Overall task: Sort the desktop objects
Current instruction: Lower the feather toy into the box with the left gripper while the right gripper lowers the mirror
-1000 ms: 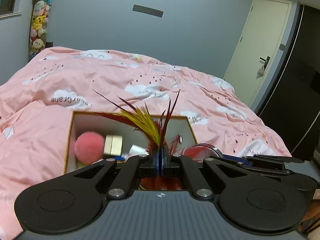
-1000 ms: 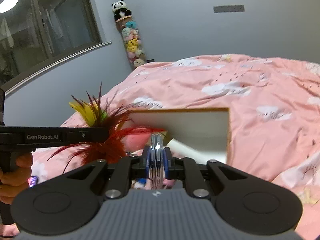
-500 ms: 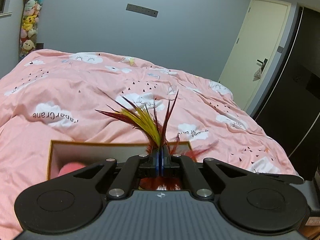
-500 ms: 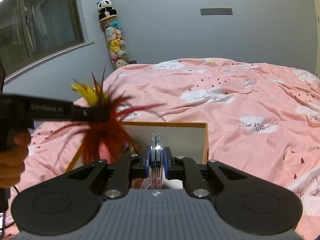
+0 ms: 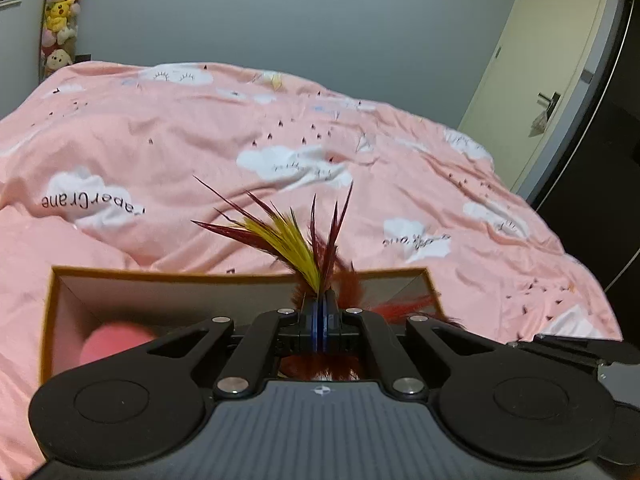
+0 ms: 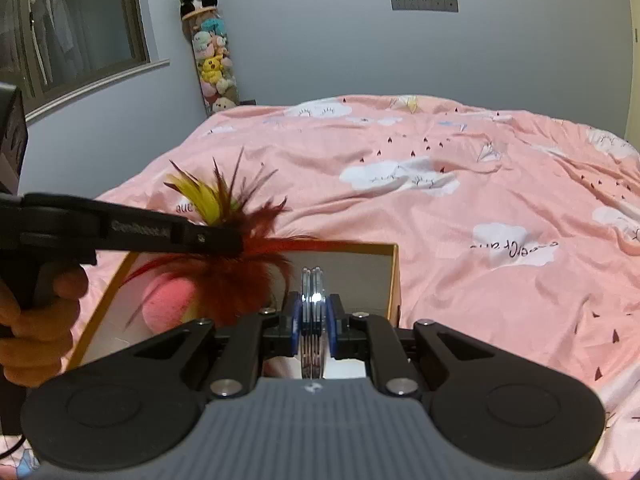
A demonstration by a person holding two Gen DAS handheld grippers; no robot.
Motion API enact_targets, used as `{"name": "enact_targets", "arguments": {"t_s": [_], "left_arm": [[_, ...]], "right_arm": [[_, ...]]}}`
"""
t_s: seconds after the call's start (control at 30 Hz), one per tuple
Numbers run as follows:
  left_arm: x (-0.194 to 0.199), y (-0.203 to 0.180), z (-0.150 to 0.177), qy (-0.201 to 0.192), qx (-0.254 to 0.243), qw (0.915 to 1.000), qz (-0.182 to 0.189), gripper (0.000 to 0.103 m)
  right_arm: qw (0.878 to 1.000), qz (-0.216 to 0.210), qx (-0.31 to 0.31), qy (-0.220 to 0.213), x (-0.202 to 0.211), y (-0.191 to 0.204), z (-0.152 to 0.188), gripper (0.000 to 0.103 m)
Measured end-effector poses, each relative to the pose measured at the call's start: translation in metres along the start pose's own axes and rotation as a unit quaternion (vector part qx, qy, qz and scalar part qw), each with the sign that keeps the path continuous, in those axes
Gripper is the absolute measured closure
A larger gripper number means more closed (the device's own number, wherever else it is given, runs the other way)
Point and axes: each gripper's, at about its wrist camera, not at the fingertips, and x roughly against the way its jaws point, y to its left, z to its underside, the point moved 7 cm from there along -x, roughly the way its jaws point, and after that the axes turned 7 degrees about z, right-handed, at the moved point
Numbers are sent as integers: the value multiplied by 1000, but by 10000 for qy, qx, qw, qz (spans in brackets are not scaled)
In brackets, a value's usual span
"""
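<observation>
The red, maroon and yellow feather tuft [image 5: 304,252] is pinched between the closed fingers of the left tool [image 5: 320,320], and it hangs over the open cardboard box with white inner walls and an orange-brown rim [image 5: 224,276], which sits on the pink cloud-print bedspread [image 5: 280,136]. The step in hand looks like dropping the tuft into that box. To do it well, lower the left tool until the bushy red base is below the rim, then open; feathers are light and drift, so a release from high up may land them on the bedspread. Aim for the free space beside the fuzzy pink ball [image 6: 170,300] already inside.

The right tool [image 6: 313,320] grips a thin stack of shiny silver discs [image 6: 312,292] on edge, fingers narrow around them, also above the box near its right wall. These should go down only after the feathers clear, to avoid the two tools touching.

In the right wrist view the left tool reaches in level from the left, with the person's left hand [image 6: 32,344] wrapped on its handle. Both tools point towards the far side of the bed, roughly horizontal.
</observation>
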Motion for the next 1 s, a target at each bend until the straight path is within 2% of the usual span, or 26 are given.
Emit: {"name": "enact_targets", "arguments": {"t_s": [0.23, 0.33, 0.43, 0.83, 0.9, 0.97, 1.0], "left_arm": [[-10, -2, -1, -162, -119, 9996, -208, 101], [-9, -8, -6, -282, -148, 9994, -119, 101], [-11, -16, -9, -366, -399, 9983, -194, 101], [-35, 2, 14, 50, -187, 9992, -341, 101], [-31, 3, 17, 32, -130, 9993, -351, 98], [-26, 3, 19, -15, -92, 9992, -376, 86], [-22, 3, 20, -56, -84, 9991, -421, 83]], "right_arm": [[9996, 115, 164, 204, -20, 0, 10, 89], [9993, 185, 240, 234, -22, 2, 13, 89], [9990, 226, 293, 249, -25, 2, 13, 89], [9976, 407, 480, 287, -34, 2, 16, 89], [9969, 471, 560, 276, -35, 3, 17, 89], [9963, 529, 611, 281, -37, 3, 19, 89], [9961, 547, 620, 290, -37, 3, 20, 89]]}}
